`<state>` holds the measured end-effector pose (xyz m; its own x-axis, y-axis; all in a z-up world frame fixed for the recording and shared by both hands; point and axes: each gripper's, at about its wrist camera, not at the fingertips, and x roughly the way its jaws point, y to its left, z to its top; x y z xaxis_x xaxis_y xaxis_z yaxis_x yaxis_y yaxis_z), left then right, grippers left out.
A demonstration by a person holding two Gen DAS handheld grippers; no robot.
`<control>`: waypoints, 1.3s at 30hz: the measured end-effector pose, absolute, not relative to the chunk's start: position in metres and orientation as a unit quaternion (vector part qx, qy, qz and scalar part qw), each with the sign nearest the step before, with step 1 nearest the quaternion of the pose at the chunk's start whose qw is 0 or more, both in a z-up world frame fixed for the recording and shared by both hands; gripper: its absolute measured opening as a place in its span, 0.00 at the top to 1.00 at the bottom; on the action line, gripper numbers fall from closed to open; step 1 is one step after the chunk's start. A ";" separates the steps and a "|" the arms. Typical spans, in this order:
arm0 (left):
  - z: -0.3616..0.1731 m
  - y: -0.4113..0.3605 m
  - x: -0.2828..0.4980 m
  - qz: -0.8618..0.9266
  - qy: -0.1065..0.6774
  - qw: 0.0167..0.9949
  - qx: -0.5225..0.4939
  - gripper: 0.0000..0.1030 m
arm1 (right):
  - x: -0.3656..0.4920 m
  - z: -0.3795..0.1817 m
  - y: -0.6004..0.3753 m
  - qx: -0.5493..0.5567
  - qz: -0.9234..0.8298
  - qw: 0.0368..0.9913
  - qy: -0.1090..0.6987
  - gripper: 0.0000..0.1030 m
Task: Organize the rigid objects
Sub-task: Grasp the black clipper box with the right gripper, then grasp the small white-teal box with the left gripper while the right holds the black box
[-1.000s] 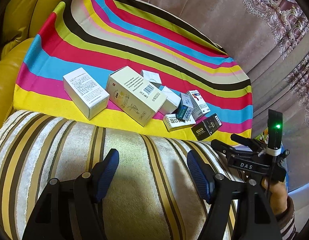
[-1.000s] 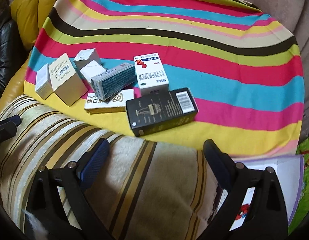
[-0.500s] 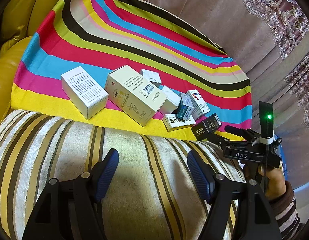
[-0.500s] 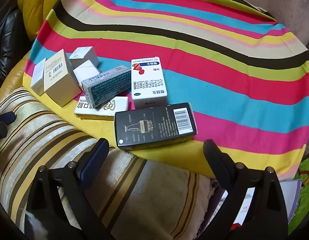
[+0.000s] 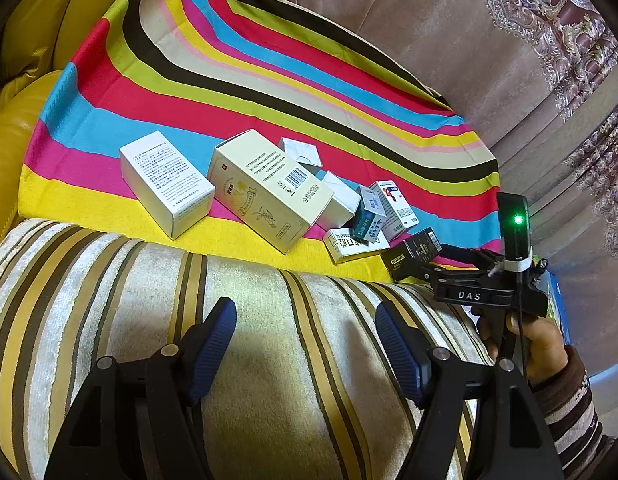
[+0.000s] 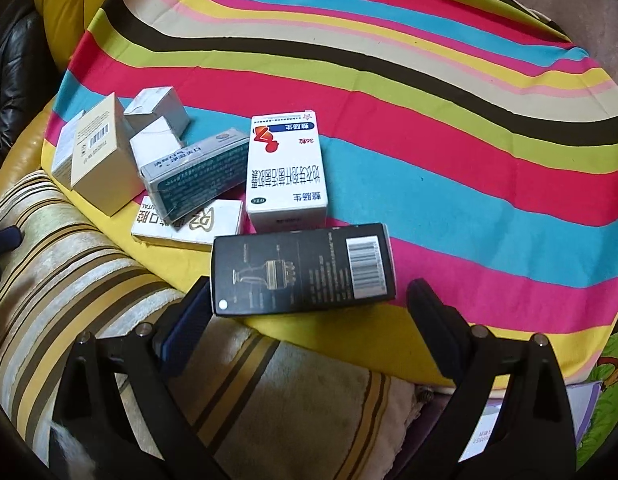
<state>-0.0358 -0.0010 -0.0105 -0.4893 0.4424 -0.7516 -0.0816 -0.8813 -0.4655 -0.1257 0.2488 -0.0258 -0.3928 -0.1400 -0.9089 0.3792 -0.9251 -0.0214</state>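
The right gripper (image 6: pixel 309 312) was brought closer until its spread, empty jaws flanked the black box (image 6: pixel 303 270), lying nearest the striped cushion (image 6: pixel 89 280); a grasp seemed imminent. The left gripper (image 5: pixel 305 344) was held released.

Flat white box (image 6: pixel 189 224) partly under teal box (image 6: pixel 197 178)

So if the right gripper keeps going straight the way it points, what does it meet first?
Most likely the black box: it lies between the open fingers of the right gripper, nearest of the boxes. Depth is hard to judge.
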 end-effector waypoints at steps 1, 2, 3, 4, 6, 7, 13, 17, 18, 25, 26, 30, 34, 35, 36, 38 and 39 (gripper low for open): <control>-0.010 -0.002 -0.035 0.842 -0.187 0.155 -0.481 0.29 | -0.127 -0.027 0.248 0.529 -0.826 0.158 0.115 0.06; -0.010 -0.001 -0.035 0.843 -0.186 0.155 -0.481 0.29 | -0.127 -0.027 0.247 0.529 -0.825 0.160 0.119 0.06; -0.010 -0.001 -0.036 0.843 -0.185 0.155 -0.481 0.29 | -0.127 -0.028 0.245 0.530 -0.824 0.160 0.124 0.06; -0.010 0.001 -0.035 0.844 -0.182 0.154 -0.481 0.29 | -0.127 -0.029 0.245 0.531 -0.823 0.158 0.126 0.06; -0.010 0.001 -0.036 0.845 -0.178 0.154 -0.481 0.29 | -0.128 -0.031 0.244 0.533 -0.822 0.152 0.129 0.06; -0.010 0.003 -0.036 0.846 -0.173 0.152 -0.481 0.29 | -0.128 -0.031 0.243 0.534 -0.822 0.151 0.128 0.06; -0.005 0.012 -0.038 0.850 -0.150 0.166 -0.477 0.34 | -0.130 -0.031 0.247 0.535 -0.824 0.144 0.116 0.14; -0.001 0.028 -0.044 0.848 -0.137 0.196 -0.472 0.46 | -0.127 -0.028 0.248 0.527 -0.831 0.138 0.111 0.15; 0.000 0.031 -0.046 0.848 -0.137 0.200 -0.472 0.48 | -0.125 -0.025 0.251 0.525 -0.835 0.135 0.101 0.15; 0.010 0.072 -0.076 0.848 -0.117 0.238 -0.459 0.52 | -0.097 -0.004 0.263 0.511 -0.852 0.110 0.040 0.15; 0.011 0.077 -0.080 0.849 -0.111 0.237 -0.459 0.52 | -0.091 -0.001 0.265 0.506 -0.855 0.106 0.034 0.15; 0.008 0.092 -0.098 0.848 -0.101 0.236 -0.464 0.52 | -0.070 0.015 0.271 0.487 -0.869 0.086 0.010 0.15; 0.002 0.102 -0.112 0.847 -0.093 0.227 -0.472 0.55 | -0.059 0.018 0.271 0.473 -0.878 0.072 0.005 0.15; 0.001 0.105 -0.115 0.847 -0.090 0.225 -0.473 0.55 | -0.057 0.018 0.271 0.472 -0.879 0.070 0.005 0.15; 0.001 0.107 -0.117 0.848 -0.085 0.224 -0.473 0.55 | -0.058 0.016 0.271 0.473 -0.878 0.071 0.005 0.15; -0.001 0.112 -0.122 0.849 -0.076 0.218 -0.476 0.56 | -0.058 0.015 0.269 0.474 -0.877 0.072 0.003 0.15; -0.002 0.112 -0.124 0.849 -0.075 0.216 -0.477 0.56 | -0.059 0.014 0.270 0.475 -0.877 0.072 0.001 0.15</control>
<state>-0.1241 0.1124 -0.0021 -0.4525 0.4381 -0.7767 -0.2951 -0.8955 -0.3332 -0.0591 0.2696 0.0138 -0.5379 -0.1257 -0.8336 0.1276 -0.9896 0.0669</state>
